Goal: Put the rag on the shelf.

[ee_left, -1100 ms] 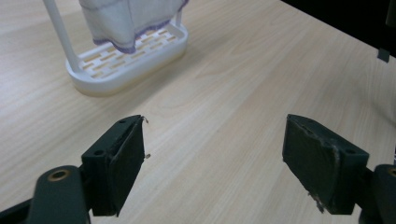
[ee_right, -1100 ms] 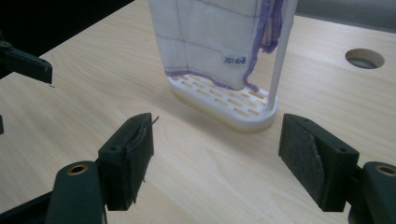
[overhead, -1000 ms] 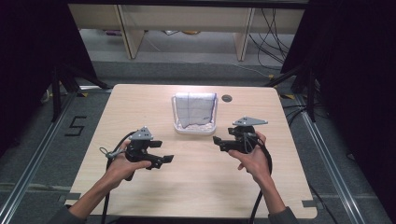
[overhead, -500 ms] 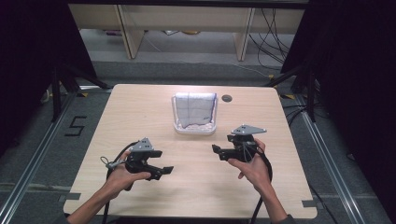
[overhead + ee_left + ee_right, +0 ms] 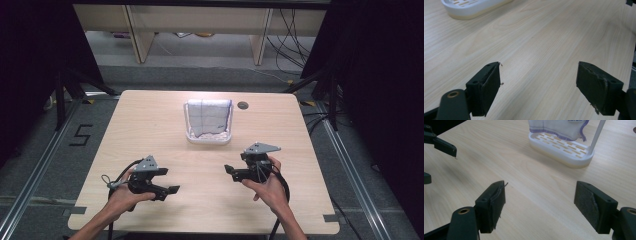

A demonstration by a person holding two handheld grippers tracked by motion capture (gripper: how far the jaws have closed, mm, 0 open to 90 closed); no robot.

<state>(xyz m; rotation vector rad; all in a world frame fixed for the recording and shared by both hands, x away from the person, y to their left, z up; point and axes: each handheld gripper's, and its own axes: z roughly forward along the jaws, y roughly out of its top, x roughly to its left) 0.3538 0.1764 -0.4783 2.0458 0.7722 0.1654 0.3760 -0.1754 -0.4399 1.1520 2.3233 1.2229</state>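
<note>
Left gripper (image 5: 172,190) sits low over the near left part of the bench (image 5: 150,125), jaws spread wide with nothing between them, just bare wood in the left gripper view. Right gripper (image 5: 229,171) hovers over the near right part, jaws also released and empty, pointing toward the left one. Cloth (image 5: 210,118), white with thin lines and a purple edge, hangs draped over a white rack (image 5: 209,138) that stands at the far middle of the bench. Rack and cloth are well apart from both grippers, beyond them and roughly between them; in the right gripper view the rack's slotted base (image 5: 564,148) lies ahead, right of centre. Small dark round hole (image 5: 243,105) sits in the bench just right of the rack. Nothing stands between either gripper and the rack.
</note>
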